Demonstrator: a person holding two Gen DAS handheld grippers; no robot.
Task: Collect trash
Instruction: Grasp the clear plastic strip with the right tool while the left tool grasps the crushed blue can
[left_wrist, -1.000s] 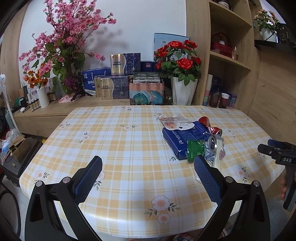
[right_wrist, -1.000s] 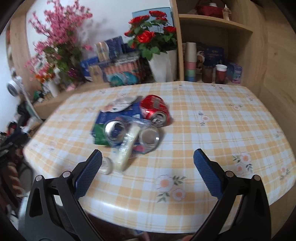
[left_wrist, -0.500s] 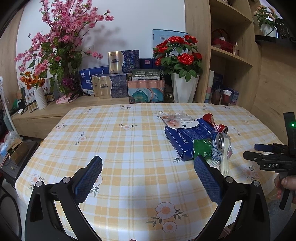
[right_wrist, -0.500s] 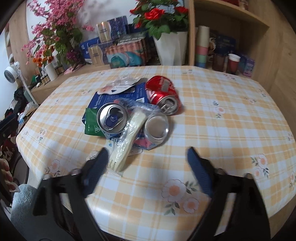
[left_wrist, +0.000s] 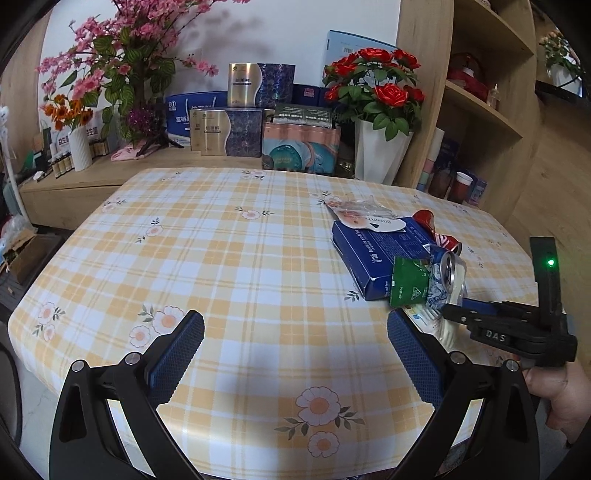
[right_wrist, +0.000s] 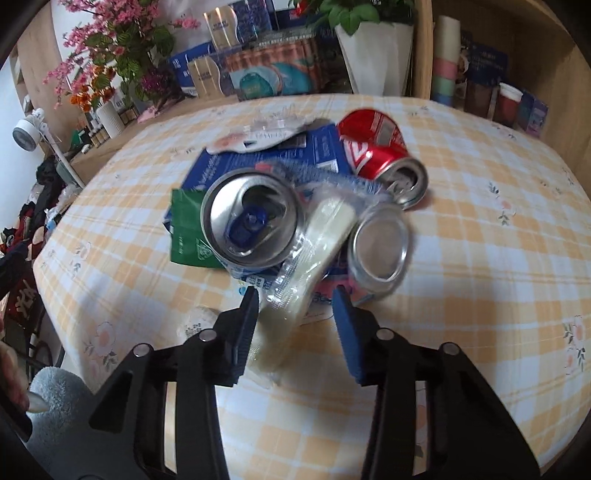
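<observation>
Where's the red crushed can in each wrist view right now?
Left wrist: red can is right of centre, behind the blue box, mostly hidden.
Right wrist: red can is upper centre, open end toward the camera, right of the blue box.
Shared landmark: white rose vase.

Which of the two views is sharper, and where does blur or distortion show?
Left wrist view: sharp, though fisheye bends the shelf edges. Right wrist view: motion blur smears the clear wrapper and silver can near the right gripper.
</observation>
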